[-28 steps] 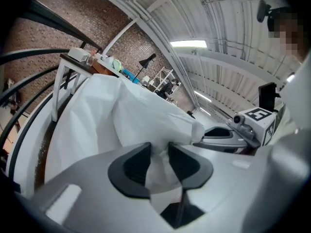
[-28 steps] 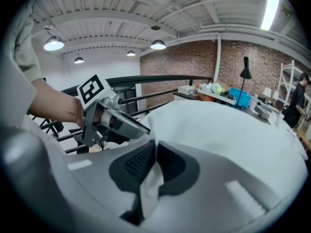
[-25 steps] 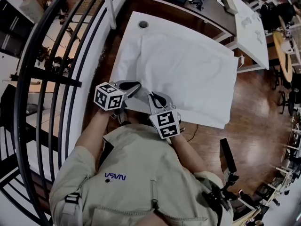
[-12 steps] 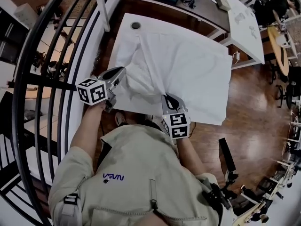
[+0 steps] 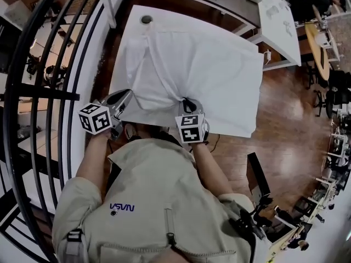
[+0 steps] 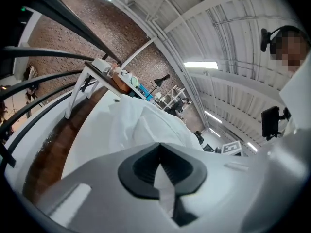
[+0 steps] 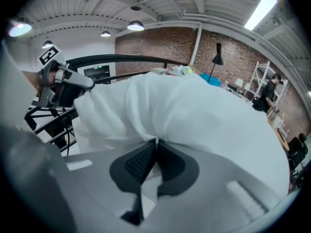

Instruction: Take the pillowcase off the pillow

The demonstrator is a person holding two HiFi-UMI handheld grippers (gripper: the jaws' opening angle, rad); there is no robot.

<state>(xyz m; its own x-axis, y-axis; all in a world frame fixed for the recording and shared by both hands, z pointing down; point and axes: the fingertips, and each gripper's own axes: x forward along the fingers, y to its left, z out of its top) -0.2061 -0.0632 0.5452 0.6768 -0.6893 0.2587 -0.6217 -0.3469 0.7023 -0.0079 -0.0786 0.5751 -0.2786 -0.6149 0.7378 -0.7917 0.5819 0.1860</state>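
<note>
A white pillow in its white pillowcase (image 5: 203, 73) lies on a white table (image 5: 127, 26). At the near left corner of the pillow my left gripper (image 5: 124, 99) is shut on a fold of the pillowcase (image 6: 141, 125); a strip of the cloth shows between its dark pads (image 6: 141, 166). My right gripper (image 5: 187, 103) is shut on the bunched near edge of the pillowcase (image 7: 194, 110), with cloth drawn into its jaws. From both grips, creases run up across the cloth. In the right gripper view the left gripper (image 7: 63, 84) shows at the far left. What is pillow and what is case I cannot tell apart.
A black curved railing (image 5: 49, 64) runs close along the table's left side. A round hole (image 5: 146, 19) sits at the table's far left corner. More white tables (image 5: 274, 21) stand behind, with wood floor (image 5: 285, 119) to the right. A person (image 7: 268, 93) stands far back.
My two grippers, close together a second ago, have drawn apart: the left went out to the left. The near edge of the pillowcase has bunched and lifted between them.
</note>
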